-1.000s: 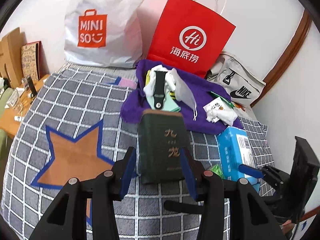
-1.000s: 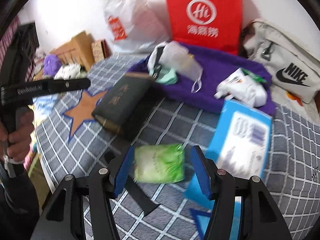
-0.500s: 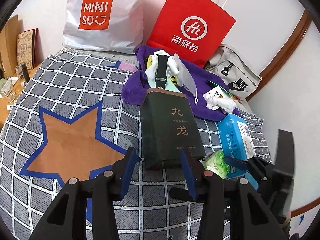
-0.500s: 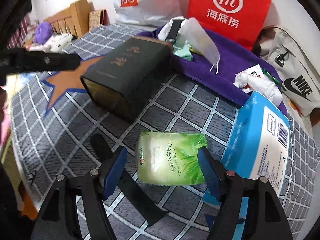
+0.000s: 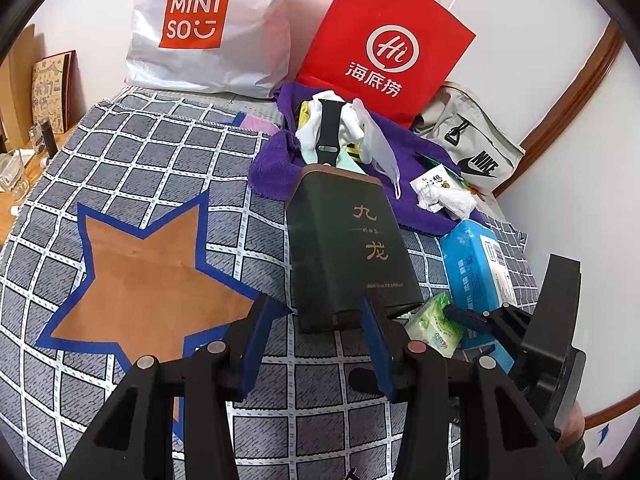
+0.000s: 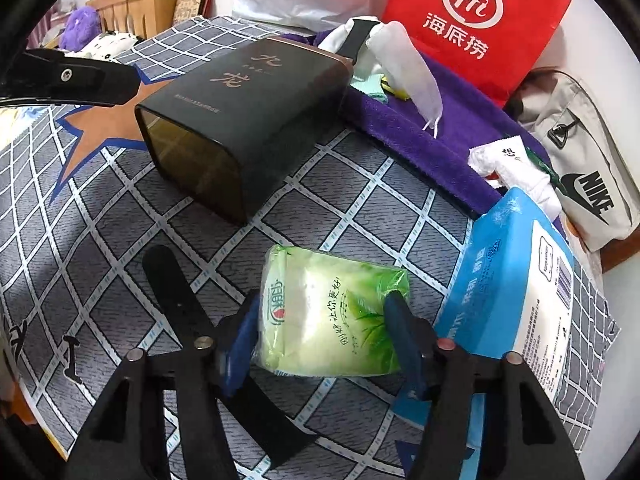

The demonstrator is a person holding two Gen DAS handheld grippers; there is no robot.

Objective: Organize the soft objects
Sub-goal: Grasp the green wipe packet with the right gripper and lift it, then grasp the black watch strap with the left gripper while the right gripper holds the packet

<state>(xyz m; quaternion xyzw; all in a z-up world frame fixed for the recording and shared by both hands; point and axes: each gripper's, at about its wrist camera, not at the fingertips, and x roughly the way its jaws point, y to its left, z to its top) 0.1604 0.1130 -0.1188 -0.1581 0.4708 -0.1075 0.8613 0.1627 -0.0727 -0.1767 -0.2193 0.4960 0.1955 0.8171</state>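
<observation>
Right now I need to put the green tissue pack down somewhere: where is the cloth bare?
The widest bare patch is the orange star and the grey checks around it, left of the dark box. The checks between that box and the white bag are also free. The right side is crowded: purple towel, blue tissue pack, green tissue pack.

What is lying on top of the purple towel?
On the purple towel lie a heap of white cloths with a black strap across it, a face mask, and a white packet. Whatever sits beneath the heap is covered.
</observation>
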